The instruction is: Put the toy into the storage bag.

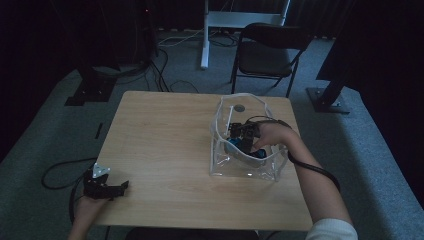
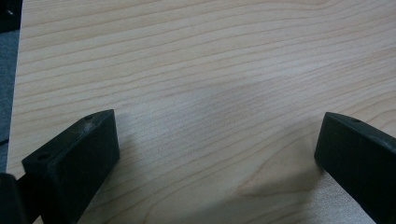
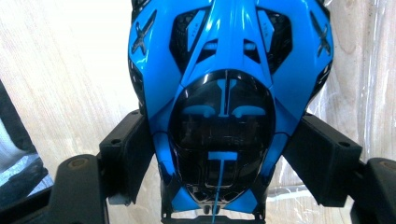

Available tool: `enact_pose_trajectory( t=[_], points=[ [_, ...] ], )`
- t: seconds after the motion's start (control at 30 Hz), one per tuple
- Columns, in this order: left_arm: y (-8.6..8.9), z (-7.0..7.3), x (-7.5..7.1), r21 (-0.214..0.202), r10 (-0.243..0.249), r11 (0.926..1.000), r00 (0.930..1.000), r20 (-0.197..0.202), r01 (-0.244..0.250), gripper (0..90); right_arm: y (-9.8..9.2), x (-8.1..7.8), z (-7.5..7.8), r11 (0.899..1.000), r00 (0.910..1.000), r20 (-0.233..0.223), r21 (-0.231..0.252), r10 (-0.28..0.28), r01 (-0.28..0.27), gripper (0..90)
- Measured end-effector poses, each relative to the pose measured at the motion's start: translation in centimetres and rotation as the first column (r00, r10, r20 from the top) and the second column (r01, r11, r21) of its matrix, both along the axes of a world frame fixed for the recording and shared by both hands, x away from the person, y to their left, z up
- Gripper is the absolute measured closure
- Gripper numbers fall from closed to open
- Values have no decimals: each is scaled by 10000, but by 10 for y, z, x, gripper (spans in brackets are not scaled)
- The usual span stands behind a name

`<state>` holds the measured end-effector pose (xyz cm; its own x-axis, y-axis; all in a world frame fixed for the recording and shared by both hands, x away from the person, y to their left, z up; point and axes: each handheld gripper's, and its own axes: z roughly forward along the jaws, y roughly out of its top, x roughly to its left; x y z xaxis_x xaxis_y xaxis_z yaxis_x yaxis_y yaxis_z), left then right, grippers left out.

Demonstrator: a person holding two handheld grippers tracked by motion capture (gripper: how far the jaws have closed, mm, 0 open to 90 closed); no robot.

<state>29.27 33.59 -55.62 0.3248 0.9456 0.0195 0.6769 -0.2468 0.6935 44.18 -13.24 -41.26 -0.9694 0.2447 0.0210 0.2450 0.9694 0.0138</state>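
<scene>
The blue toy car (image 3: 224, 93) was clamped by the right gripper (image 3: 224, 154) inside the clear bag (image 1: 220, 167). It was best lowered level, clear of the walls. The left gripper (image 2: 217, 154) was held wide, empty.

The table (image 1: 165, 145) was pale wood, smooth and matt, with fine grain. The toy car (image 3: 229, 93) was glossy blue and black plastic. The bag (image 1: 220, 122) was clear, shiny plastic. The grippers' jaws looked matt black.
</scene>
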Motion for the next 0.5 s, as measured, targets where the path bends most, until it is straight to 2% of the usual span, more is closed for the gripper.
enact_pose_trajectory(
  t=[0.37,0.5],
  points=[
    [0,0,0,0,2,10000,10000,0,-2,4,2,7,-2,9998,9999,-91,-197,-73,71,261],
    [0,0,0,-2,-2,10000,10000,-1,2,4,3,9,0,10000,9999,-156,-57,-66,65,261]
  ],
)
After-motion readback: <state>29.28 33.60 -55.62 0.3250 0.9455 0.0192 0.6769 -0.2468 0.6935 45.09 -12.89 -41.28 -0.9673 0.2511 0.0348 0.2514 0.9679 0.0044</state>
